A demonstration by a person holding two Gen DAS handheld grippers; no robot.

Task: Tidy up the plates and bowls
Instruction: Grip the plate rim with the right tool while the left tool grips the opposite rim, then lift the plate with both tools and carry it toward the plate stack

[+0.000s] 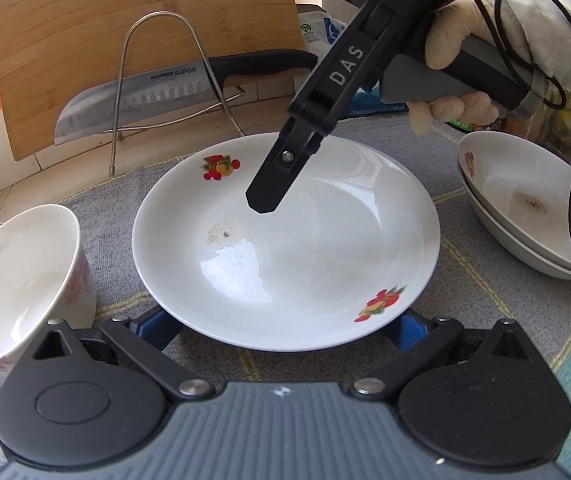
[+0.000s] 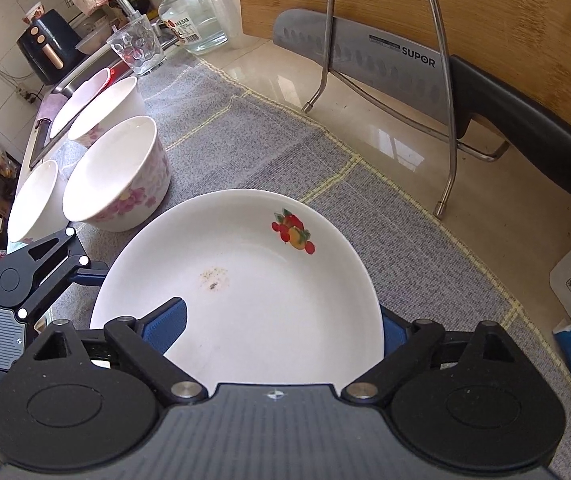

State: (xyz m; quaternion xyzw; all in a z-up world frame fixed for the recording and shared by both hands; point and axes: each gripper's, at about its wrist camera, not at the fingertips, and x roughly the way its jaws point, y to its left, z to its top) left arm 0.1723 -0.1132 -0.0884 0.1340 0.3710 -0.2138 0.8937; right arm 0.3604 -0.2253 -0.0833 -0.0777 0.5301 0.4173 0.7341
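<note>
Right gripper (image 2: 283,320) sits over the near rim of the fruit-print plate (image 2: 253,280), jaws spread wide, one blue pad above the plate's inner face, the other outside the rim and lower. No clamp visible; pads don't look to be pressing. Left gripper (image 1: 281,320) also spread, fingers straddling the opposite rim, tips hidden under the edge, no grip evident.

Plate lies flat on the grey mat (image 2: 245,132), between the floral bowls (image 2: 117,176) on one side and a stack of two matching plates (image 1: 525,208) on the other. Small brown stain near its centre.

Handling, as I judge it: glazed ceramic, rigid, moderately heavy, slick, chips if dropped or knocked on the stack. Best hold is the rim, one pad on top of the lip, one beneath, bite deep enough that it can't pivot. A centre grab is impossible. Keep it level and set down gently.

Knife (image 2: 365,60) and cutting board (image 2: 485,8) in the wire stand (image 2: 437,80) behind; clear of the path.
</note>
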